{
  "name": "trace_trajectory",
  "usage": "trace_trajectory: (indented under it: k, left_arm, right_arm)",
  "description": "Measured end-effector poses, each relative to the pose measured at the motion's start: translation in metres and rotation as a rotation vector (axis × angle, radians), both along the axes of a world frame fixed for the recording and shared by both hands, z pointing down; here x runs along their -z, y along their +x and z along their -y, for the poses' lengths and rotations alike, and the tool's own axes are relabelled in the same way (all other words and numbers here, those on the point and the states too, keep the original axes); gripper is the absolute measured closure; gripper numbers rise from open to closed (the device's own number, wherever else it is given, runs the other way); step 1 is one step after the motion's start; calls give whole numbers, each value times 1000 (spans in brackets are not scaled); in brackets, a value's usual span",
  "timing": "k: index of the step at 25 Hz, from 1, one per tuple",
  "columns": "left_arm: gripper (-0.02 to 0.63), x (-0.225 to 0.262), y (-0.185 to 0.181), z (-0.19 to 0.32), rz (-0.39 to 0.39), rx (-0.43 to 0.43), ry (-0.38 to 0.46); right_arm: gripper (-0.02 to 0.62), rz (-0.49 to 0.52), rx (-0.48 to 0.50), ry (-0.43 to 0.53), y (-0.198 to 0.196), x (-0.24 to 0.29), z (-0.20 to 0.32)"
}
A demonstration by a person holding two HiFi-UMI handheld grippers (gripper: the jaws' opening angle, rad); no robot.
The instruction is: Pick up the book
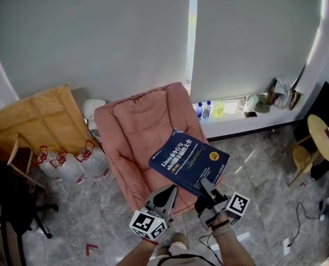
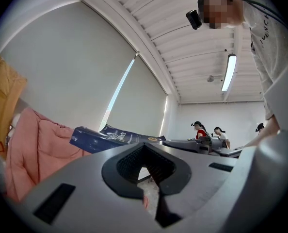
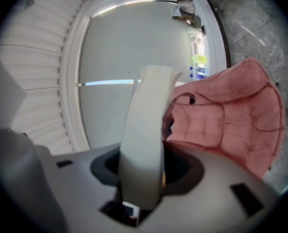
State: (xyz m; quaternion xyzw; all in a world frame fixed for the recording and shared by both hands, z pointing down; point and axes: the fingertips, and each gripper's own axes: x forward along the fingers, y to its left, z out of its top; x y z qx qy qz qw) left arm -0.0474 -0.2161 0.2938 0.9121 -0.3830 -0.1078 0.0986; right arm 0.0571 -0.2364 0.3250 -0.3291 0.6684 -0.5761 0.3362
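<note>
A dark blue book [image 1: 189,159] with white title print hangs tilted over the front of a pink cushioned chair [image 1: 142,132]. My right gripper [image 1: 207,186] is shut on the book's near edge. In the right gripper view the pale page edge of the book [image 3: 146,140] stands upright between the jaws of my right gripper [image 3: 144,166], and the pink chair [image 3: 231,125] lies behind it. My left gripper [image 1: 165,197] hovers just left of the book, apart from it, with its fingers together and nothing in them. In the left gripper view the book [image 2: 105,137] floats beyond my left gripper [image 2: 145,168].
An orange-brown padded sheet [image 1: 40,118] leans at the left, with white bags [image 1: 70,162] beside the chair. Bottles [image 1: 206,110] stand on the window ledge. A round wooden table [image 1: 322,137] is at the right and a black office chair [image 1: 9,204] at the far left. People [image 2: 207,132] stand far off.
</note>
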Motion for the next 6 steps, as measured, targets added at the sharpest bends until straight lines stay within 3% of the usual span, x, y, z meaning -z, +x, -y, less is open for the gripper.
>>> trace_trajectory:
  k: [6]
  left_arm:
    - [594,1,-8,-3,0,14,-3]
  right_arm:
    - [416,18,-6,7,-3,4,-2]
